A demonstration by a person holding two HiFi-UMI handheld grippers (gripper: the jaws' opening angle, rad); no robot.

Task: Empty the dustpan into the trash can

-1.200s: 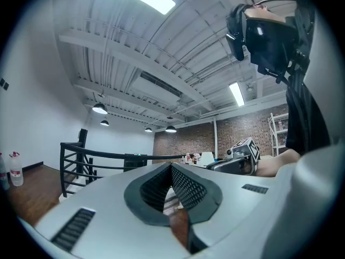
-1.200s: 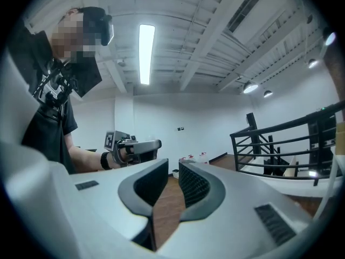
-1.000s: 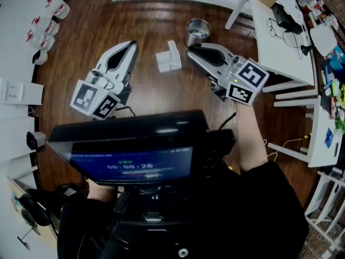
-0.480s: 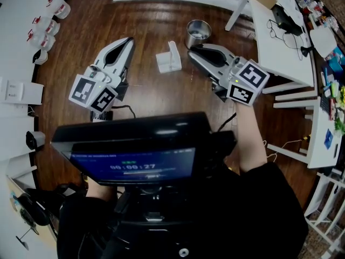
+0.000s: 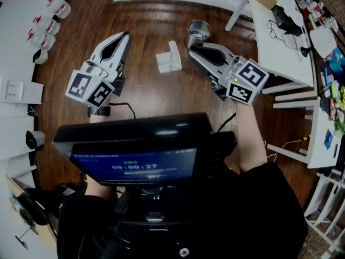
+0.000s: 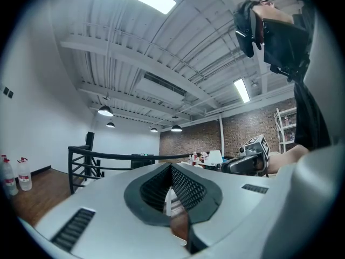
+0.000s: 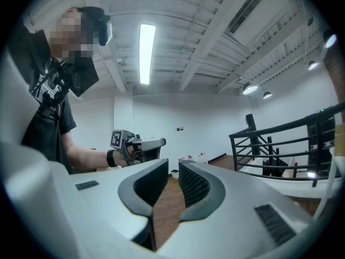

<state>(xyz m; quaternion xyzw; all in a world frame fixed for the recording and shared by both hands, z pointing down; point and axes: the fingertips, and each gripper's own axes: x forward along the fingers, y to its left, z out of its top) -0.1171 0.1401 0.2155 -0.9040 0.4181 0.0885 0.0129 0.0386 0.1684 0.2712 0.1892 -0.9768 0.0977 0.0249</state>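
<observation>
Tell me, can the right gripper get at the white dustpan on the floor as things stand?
Probably yes: the right gripper is open and empty, and nothing shows between its tips and the dustpan; the trash can stands off to one side.

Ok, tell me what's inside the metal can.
The trash can stands open, showing only shiny grey interior; its near wall covers part of the inside, and it is too small to tell contents.

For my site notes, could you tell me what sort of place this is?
Probably an indoor loft-style workshop or lab: cluttered white worktables, a brick wall and exposed ceiling beams suggest it.
</observation>
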